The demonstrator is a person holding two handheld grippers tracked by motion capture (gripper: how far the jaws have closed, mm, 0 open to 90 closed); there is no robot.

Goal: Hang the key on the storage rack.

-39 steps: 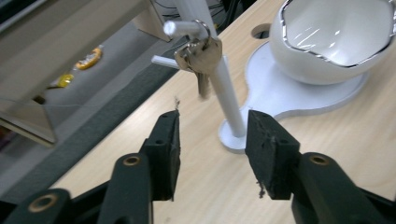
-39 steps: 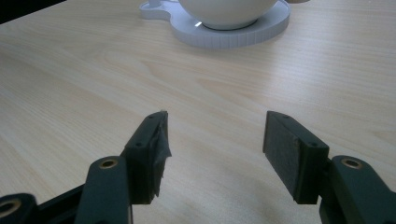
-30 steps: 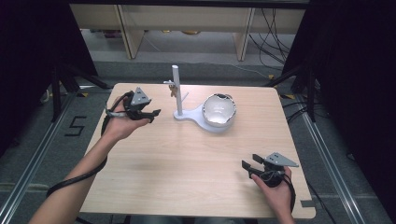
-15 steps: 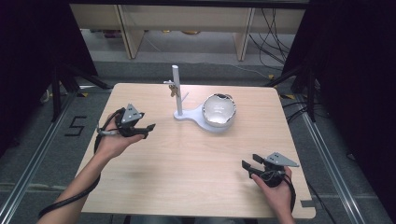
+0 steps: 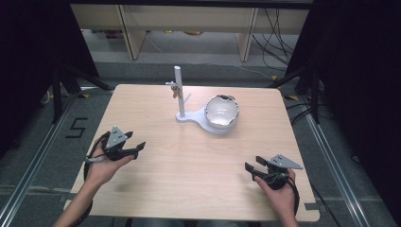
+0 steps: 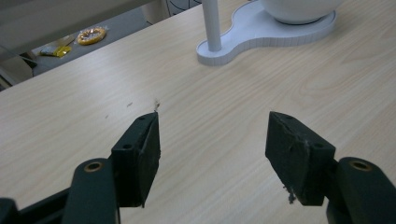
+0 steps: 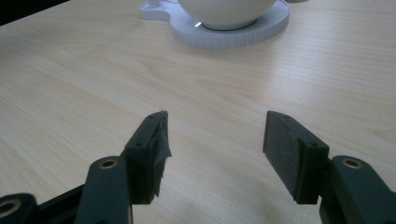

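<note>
A white stand (image 5: 185, 116) with an upright post (image 5: 178, 90) stands at the far middle of the wooden table (image 5: 189, 161). A small key-like piece (image 5: 176, 91) hangs on the post, and a shiny white bowl (image 5: 221, 112) rests on the stand's round base. My left gripper (image 5: 138, 147) hovers low over the table's left side, well short of the stand. Its jaws have just been opening and hold nothing, and only bare wood lies between them in the left gripper view (image 6: 212, 140). My right gripper (image 5: 251, 169) rests at the near right, open and empty (image 7: 215, 144), pointing toward the bowl (image 7: 224, 11).
Shelving (image 5: 189, 23) and loose cables (image 5: 279, 33) lie on the floor beyond the table's far edge. A floor marking "5" (image 5: 78, 126) sits left of the table. A yellow tape roll (image 6: 92, 35) lies on the floor past the table edge.
My left hand has come down and toward the near left, away from the post, with its jaws spreading wider. The right hand has stayed still.
</note>
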